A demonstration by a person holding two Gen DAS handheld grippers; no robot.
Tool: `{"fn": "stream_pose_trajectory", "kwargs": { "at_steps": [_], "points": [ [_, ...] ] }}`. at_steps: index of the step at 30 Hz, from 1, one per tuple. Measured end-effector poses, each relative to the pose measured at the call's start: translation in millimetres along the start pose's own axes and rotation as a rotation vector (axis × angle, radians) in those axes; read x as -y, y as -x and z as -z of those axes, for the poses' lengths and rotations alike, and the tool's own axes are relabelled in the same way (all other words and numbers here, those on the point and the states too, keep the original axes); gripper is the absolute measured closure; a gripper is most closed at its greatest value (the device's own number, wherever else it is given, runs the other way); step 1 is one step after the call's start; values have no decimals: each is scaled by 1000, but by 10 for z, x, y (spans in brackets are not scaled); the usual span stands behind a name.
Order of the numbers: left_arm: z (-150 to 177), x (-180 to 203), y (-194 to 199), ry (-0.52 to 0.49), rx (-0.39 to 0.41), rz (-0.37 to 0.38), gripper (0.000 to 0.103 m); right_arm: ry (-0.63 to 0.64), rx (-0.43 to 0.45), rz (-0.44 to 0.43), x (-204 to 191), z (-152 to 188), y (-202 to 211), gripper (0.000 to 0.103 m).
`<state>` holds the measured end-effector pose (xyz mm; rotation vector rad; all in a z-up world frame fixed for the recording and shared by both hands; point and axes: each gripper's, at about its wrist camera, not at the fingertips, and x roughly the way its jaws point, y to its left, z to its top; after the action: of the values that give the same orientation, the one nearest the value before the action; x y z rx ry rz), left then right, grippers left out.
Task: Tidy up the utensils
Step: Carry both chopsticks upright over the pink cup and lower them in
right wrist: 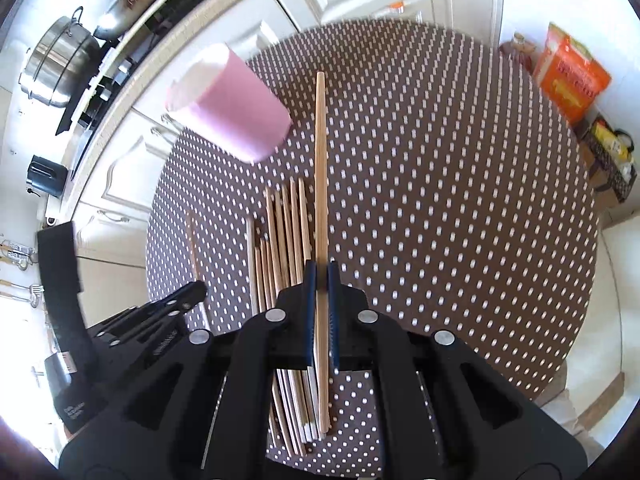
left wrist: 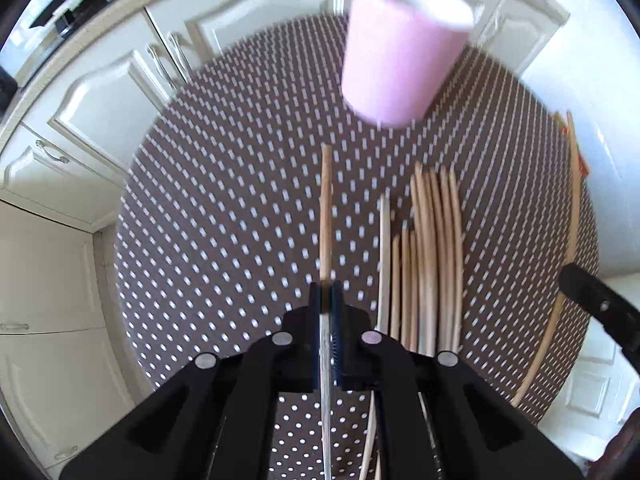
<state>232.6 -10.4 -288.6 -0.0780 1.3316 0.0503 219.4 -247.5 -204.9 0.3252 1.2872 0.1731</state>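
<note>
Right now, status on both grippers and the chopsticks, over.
Left gripper shut on one chopstick. Right gripper shut on another chopstick. Loose pile on dotted table. Pink cup upright ahead, path unobstructed.

2 wrist fisheyes, steeply downward, sharing table

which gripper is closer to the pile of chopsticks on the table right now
Right, though only slightly. The right gripper hovers over the pile's edge, shut on one chopstick. The left gripper, shut on another chopstick, sits beside the pile, with bare tablecloth between.
</note>
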Motion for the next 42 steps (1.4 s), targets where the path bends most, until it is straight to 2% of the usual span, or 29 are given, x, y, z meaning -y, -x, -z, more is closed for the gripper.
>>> {"fn": "stream_pose_trajectory", "kwargs": {
  "at_steps": [6,10,17,26,28,32,38,42],
  "points": [
    [-227,-93,381,50,119,36,97,24,64,-21,-158,-184,115,97],
    [-401,-113,697,47,208,40,97,38,127,-42,-241,-313,273,97],
    [-666,-23,1373,24,389,17,97,73,271,-97,-440,-612,608,97],
    [-1236,-88,2050,110,589,46,97,147,495,-114,-803,-1051,978,97],
    [-1326,-75,2120,128,620,56,97,160,528,-123,-839,-1138,1029,97],
    [-1494,-85,2197,158,729,136,97,163,605,-121,-913,-1291,1024,97],
    [-1625,4,2035,154,826,167,97,135,630,-132,-934,-1473,844,97],
    [-1701,13,1868,160,845,163,97,127,621,-134,-938,-1568,645,97]
  ]
}}
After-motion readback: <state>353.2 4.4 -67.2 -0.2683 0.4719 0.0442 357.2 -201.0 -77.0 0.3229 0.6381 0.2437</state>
